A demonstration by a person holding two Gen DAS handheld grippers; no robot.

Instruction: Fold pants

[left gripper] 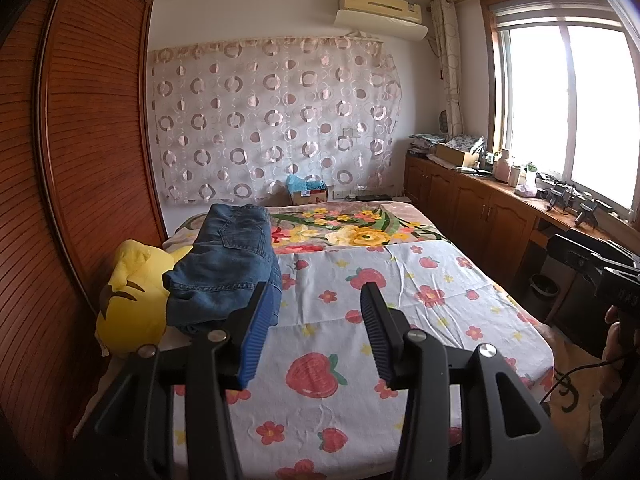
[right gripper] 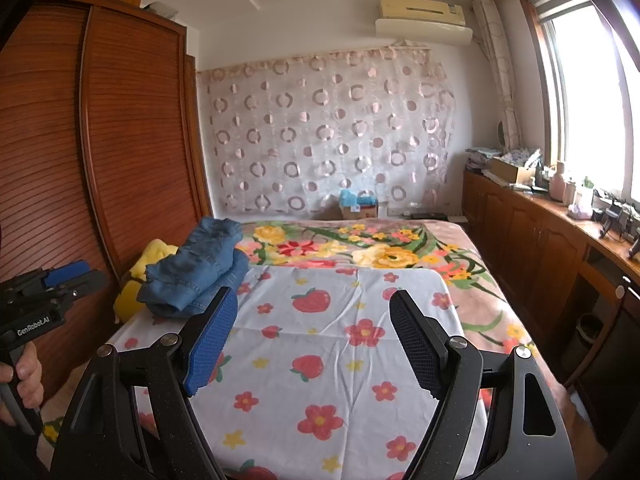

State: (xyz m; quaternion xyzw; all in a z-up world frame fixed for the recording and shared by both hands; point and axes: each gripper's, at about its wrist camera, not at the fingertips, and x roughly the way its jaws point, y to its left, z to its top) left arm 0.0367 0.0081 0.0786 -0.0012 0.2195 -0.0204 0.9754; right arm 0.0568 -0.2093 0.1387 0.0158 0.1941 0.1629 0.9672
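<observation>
A bundle of blue denim pants (left gripper: 228,260) lies heaped at the left side of the bed, partly on a yellow plush toy (left gripper: 128,304). In the right wrist view the same pants (right gripper: 200,272) sit left of centre. My left gripper (left gripper: 314,300) hovers over the strawberry-print sheet (left gripper: 400,320), just right of the pants, open with nothing between its fingers. My right gripper (right gripper: 314,308) is also open and empty above the sheet (right gripper: 340,340), further right of the pants. The left gripper's body (right gripper: 44,296) shows at the left edge of the right wrist view, held by a hand.
A tall wooden wardrobe (left gripper: 92,140) stands close along the bed's left side. A flowered blanket (left gripper: 360,228) covers the far half of the bed. Low wooden cabinets (left gripper: 480,208) with clutter run under the window at right. A cardboard box (right gripper: 358,208) sits beyond the bed.
</observation>
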